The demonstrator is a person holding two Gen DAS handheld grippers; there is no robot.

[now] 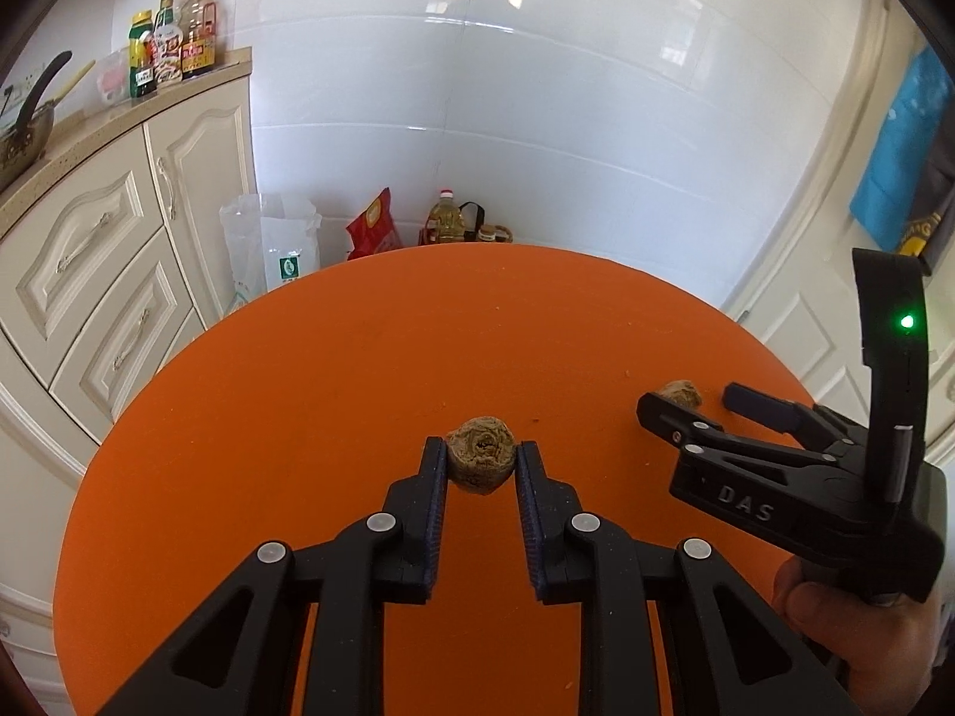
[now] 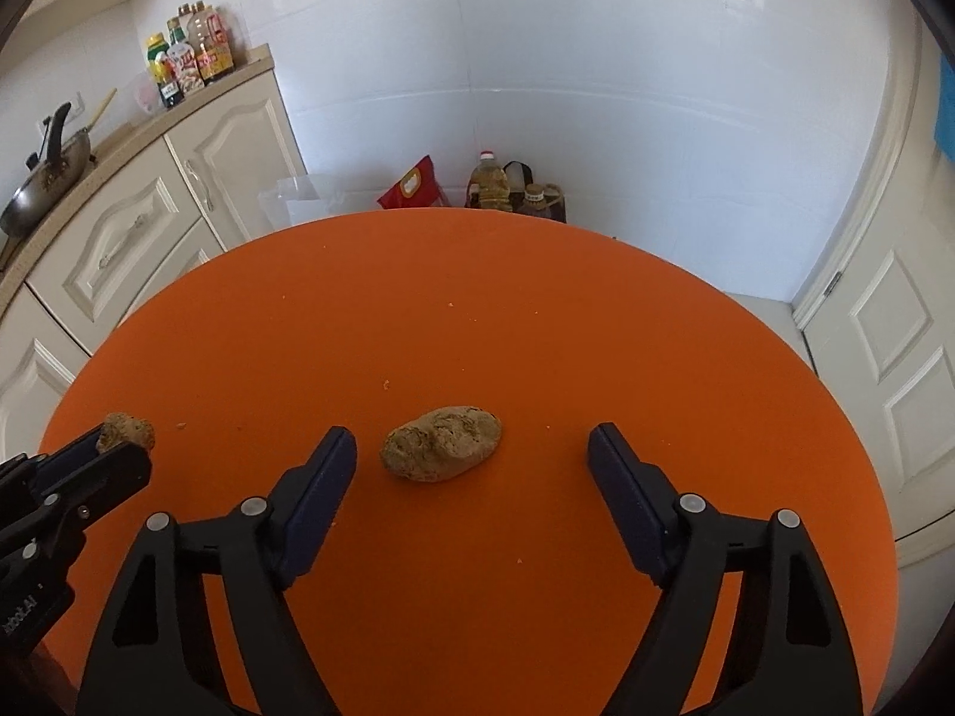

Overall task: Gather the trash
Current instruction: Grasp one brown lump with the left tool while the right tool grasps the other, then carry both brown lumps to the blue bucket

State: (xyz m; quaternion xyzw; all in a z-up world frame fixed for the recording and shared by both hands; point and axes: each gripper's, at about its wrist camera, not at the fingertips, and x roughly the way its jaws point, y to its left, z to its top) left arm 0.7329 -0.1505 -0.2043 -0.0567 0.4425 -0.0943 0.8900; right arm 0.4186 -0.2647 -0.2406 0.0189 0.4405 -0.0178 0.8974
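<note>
A round brown lump of food scrap (image 1: 481, 454) sits between the pads of my left gripper (image 1: 480, 452), which is shut on it just above the orange table (image 1: 298, 388). This lump also shows at the left of the right wrist view (image 2: 126, 431), held in the left gripper (image 2: 110, 447). A second, longer brown lump (image 2: 441, 443) lies on the table just ahead of my right gripper (image 2: 474, 447), which is wide open and empty. In the left wrist view the right gripper (image 1: 686, 403) is at the right, with that lump (image 1: 681, 394) behind its near finger.
Small crumbs (image 2: 387, 383) are scattered on the table. Cream cabinets (image 1: 107, 274) with a pan (image 2: 45, 191) and bottles (image 1: 173, 39) stand to the left. A plastic bag (image 1: 271, 244), a red bag (image 1: 375, 228) and an oil bottle (image 1: 446, 218) sit on the floor beyond the table.
</note>
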